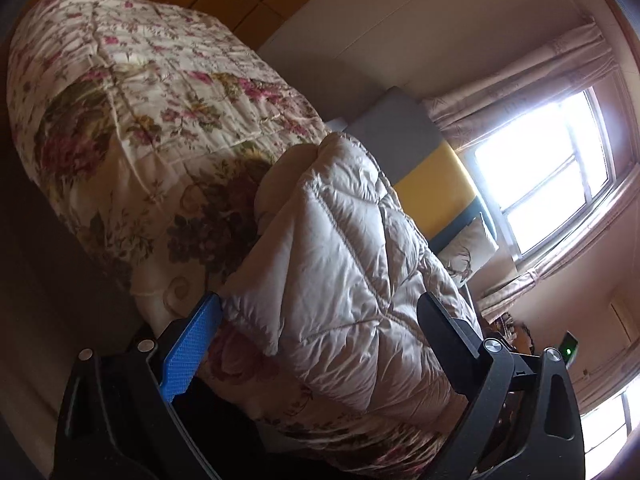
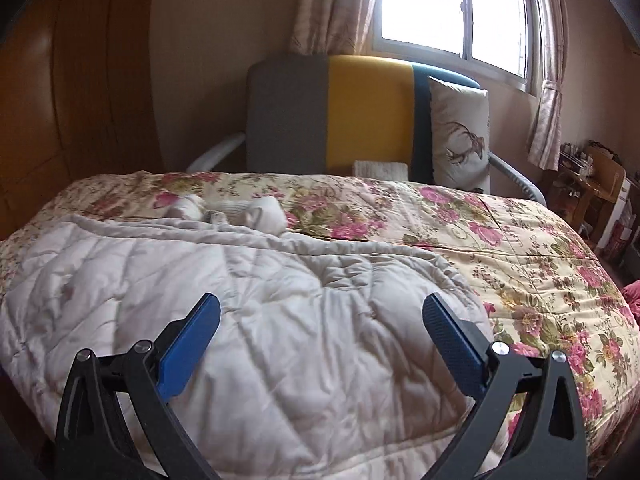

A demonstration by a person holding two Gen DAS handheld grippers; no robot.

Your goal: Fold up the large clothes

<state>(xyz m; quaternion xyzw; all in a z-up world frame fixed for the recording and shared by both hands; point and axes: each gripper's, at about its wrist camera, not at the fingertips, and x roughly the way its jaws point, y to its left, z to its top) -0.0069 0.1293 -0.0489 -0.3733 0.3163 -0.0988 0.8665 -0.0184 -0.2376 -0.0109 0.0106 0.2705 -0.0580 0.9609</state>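
A large pale beige quilted garment lies spread on a bed with a floral cover. Its white cuffs lie at its far edge. My right gripper is open and empty, just above the garment's near part. In the tilted left wrist view the same garment lies between the fingers of my left gripper, which is open wide; the fabric sits loose between the fingers, not pinched. The floral cover fills that view's left.
A grey, yellow and teal chair with a deer-print cushion stands behind the bed under a bright window. A wooden wardrobe is on the left. Cluttered shelves stand at the right.
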